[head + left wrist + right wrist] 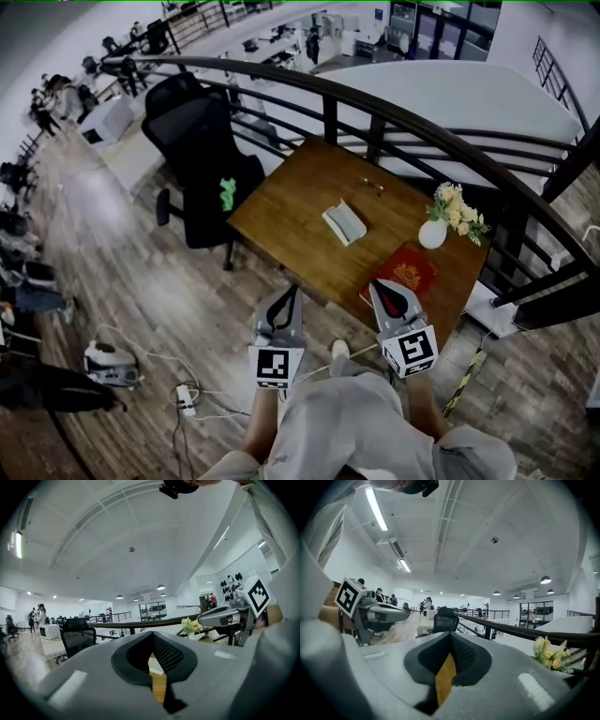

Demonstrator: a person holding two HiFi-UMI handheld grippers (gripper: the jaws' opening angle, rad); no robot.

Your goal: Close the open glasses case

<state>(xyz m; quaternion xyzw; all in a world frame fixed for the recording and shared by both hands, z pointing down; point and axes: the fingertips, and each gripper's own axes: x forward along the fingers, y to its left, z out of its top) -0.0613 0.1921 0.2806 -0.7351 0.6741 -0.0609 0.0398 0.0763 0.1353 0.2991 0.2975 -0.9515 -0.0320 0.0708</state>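
Note:
The open glasses case (344, 222), pale grey-white, lies near the middle of the brown wooden table (291, 211) in the head view. A pair of glasses (373, 185) rests farther back on the same table. My left gripper (289, 298) and right gripper (386, 292) hang side by side close to my body, at the table's near edge and well short of the case. Both are shut with nothing held. In the left gripper view the left gripper (151, 637) shows only a sliver of wood between its jaws, and so does the right gripper (449, 639) in its own view.
A red book (405, 272) lies at the table's near right, just ahead of the right gripper. A white vase with flowers (433, 232) stands at the right. A black office chair (202, 155) is left of the table, and a dark railing (412, 127) curves behind it.

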